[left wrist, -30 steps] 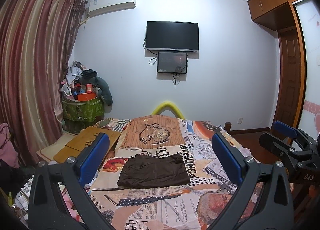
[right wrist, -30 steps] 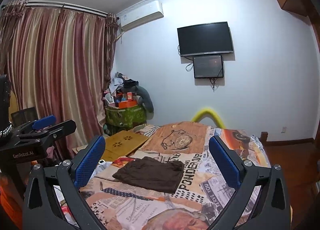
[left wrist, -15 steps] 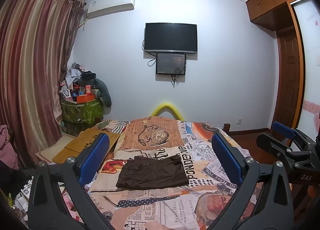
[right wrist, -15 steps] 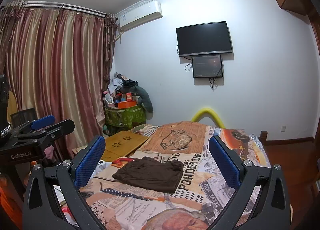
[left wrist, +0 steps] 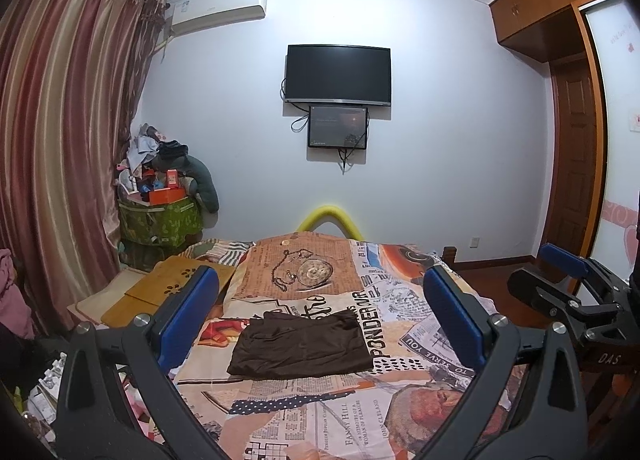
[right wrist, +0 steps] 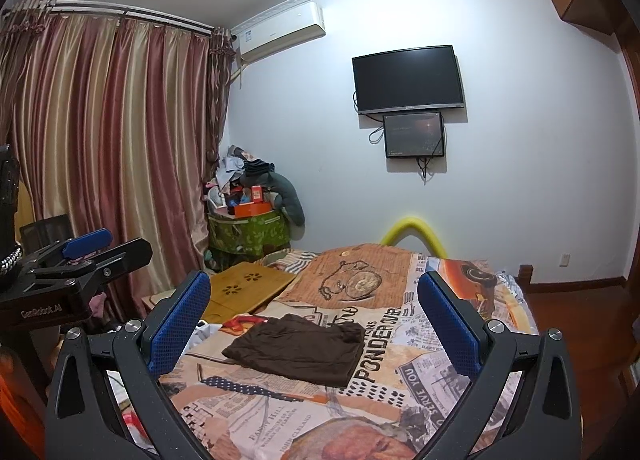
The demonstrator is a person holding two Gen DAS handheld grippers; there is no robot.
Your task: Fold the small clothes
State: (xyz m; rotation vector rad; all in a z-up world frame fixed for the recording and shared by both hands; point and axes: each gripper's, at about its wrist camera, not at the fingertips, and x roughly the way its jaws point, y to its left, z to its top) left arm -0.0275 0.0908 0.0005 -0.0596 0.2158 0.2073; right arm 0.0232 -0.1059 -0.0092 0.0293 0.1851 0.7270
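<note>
Around the bed point(left wrist: 320, 412) there are one folded brown garment point(left wrist: 301, 344) lying on it, two wooden lap boards point(left wrist: 168, 292) just beside it, one green storage bin point(left wrist: 160, 222) beyond them, and two dark screens point(left wrist: 338, 74) on the wall past its far end.

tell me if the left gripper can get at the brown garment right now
Probably yes. The left gripper is open and holds nothing, and the brown garment lies flat on the bed straight ahead with nothing between. The gripper is still apart from it and must move forward and down.
</note>
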